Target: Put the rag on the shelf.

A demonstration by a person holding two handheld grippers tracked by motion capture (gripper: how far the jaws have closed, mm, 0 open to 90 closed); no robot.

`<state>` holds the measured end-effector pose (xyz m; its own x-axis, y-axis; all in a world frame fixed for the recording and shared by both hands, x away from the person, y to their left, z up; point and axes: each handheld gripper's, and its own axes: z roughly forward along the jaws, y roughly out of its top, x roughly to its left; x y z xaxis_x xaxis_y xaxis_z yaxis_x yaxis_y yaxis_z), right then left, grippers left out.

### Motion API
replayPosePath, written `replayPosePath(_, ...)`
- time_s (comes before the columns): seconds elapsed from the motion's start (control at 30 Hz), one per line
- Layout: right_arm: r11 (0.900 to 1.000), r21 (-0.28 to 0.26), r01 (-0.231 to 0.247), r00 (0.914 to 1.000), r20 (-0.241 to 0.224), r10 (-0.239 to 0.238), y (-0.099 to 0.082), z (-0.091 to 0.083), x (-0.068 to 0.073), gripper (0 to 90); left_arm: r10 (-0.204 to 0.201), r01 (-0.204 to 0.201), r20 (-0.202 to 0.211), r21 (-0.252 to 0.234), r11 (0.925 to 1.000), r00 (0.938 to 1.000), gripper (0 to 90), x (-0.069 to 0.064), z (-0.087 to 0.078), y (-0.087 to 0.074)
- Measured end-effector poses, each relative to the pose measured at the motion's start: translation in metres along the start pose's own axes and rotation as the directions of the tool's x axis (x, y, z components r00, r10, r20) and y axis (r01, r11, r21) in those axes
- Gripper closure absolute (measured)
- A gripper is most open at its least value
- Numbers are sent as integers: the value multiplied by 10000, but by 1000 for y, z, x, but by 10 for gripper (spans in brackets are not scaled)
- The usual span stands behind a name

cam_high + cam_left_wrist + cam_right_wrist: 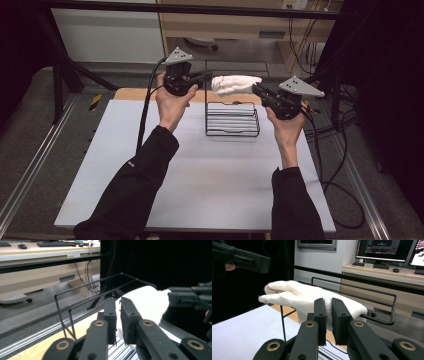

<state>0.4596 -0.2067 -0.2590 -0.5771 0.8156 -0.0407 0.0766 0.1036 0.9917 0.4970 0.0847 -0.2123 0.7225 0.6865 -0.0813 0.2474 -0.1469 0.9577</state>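
A white glove held up over the wire rack

The right hand-held gripper (pixel 326 315) pinches the glove (pixel 235 83) at its cuff, above the rack (pixel 232 119) on the table (pixel 200 175). The left hand-held gripper (pixel 206 76) is closed near the fingertips, holding nothing I can see. The glove looks soft, light and floppy, so grab an edge.

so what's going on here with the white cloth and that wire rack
A person holds a hand-held gripper in each hand over a white table. The right hand-held gripper is shut on a white cloth and holds it level with the top rail of a black wire rack at the table's far edge. The left hand-held gripper is at the cloth's other end with its jaws nearly together; whether it pinches the cloth can't be told. The cloth is not yet hung on the rack.
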Motion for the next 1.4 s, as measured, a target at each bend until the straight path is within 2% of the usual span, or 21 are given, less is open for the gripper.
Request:
replayPosePath(0.13,10000,-9,-25,10000,-35,25,-2,0,-1,829,170,-173,86,412,9990,9998,896,-6,13,-3)
replayPosePath(0.33,10000,-11,42,10000,-57,-42,-4,-2,-1,827,197,-219,268,841,9962,9994,898,-8,25,-11)
replayPosePath(0.6,10000,49,-11,9999,-112,11,-5,-3,-1,785,231,-270,371,1068,9939,9990,899,-7,28,-22)
replayPosePath(0.67,9998,-67,-160,9996,-228,158,-4,-4,-1,757,259,-298,376,1082,9937,9990,899,-7,29,-24)
replayPosePath(0.73,9997,-225,-119,9998,-156,116,-1,-6,-1,717,268,-306,359,1105,9934,9990,899,-7,30,-25)
replayPosePath(0.87,9996,-291,-32,9998,-207,26,6,-6,-1,701,369,-400,289,1133,9928,9989,900,-7,31,-27)
replayPosePath(1.03,9996,-247,-103,9990,-429,93,13,-4,3,732,380,-411,277,1222,9917,9989,900,-4,33,-32)
replayPosePath(1.1,9999,-23,-117,9986,-519,116,12,-2,4,761,394,-424,271,1190,9920,9989,900,-5,33,-33)
replayPosePath(1.23,9975,664,-231,9971,-708,278,0,6,7,853,462,-491,264,1210,9914,9986,900,-6,34,-36)
replayPosePath(1.4,9934,1014,-536,9973,-450,584,-15,13,1,900,594,-623,261,1272,9899,9979,900,-4,37,-40)
